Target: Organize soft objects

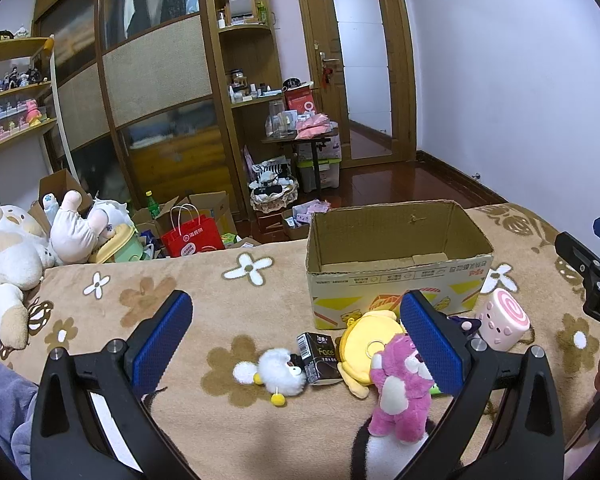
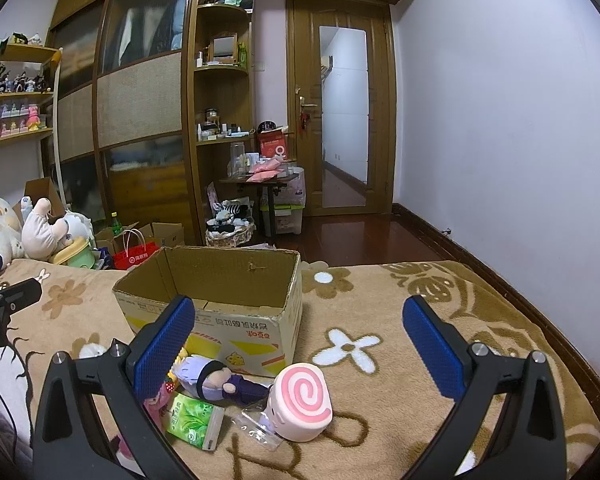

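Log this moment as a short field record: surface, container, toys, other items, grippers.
surface: floral blanket
container: cardboard box, open, no toys visible inside
toys: pink bear plush, yellow plush, white fluffy plush, pink swirl roll toy, purple doll, all outside box
other items: black carton, green packet
left gripper: open, holding nothing
right gripper: open, holding nothing

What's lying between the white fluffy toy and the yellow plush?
In the left wrist view, a small black carton lies between the white fluffy toy and the yellow plush, touching both.
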### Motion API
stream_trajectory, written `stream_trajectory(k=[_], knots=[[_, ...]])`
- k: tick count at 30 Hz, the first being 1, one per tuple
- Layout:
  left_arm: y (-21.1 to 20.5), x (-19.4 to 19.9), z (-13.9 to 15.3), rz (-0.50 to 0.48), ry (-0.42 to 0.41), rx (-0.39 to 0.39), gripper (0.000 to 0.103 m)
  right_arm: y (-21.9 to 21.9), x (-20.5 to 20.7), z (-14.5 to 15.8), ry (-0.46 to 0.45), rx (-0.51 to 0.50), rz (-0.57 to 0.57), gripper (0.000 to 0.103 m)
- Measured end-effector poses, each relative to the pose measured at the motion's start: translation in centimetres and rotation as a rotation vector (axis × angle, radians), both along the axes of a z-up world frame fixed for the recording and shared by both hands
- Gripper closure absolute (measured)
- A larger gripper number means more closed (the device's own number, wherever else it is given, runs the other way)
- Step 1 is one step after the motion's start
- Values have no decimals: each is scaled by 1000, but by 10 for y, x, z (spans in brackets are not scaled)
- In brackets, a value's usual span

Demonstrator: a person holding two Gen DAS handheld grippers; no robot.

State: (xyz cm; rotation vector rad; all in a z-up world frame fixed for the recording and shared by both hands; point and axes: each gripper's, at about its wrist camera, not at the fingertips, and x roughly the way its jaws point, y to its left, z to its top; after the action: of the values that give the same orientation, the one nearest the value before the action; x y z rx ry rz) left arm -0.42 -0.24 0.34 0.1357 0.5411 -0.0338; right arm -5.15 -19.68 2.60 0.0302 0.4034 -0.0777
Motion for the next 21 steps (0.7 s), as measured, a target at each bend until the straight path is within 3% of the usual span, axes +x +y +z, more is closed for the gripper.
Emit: stream_trajectory(k=[21], knots=[[0,0,0,0,0,4,1,2,0,-4,0,-2,5,0]])
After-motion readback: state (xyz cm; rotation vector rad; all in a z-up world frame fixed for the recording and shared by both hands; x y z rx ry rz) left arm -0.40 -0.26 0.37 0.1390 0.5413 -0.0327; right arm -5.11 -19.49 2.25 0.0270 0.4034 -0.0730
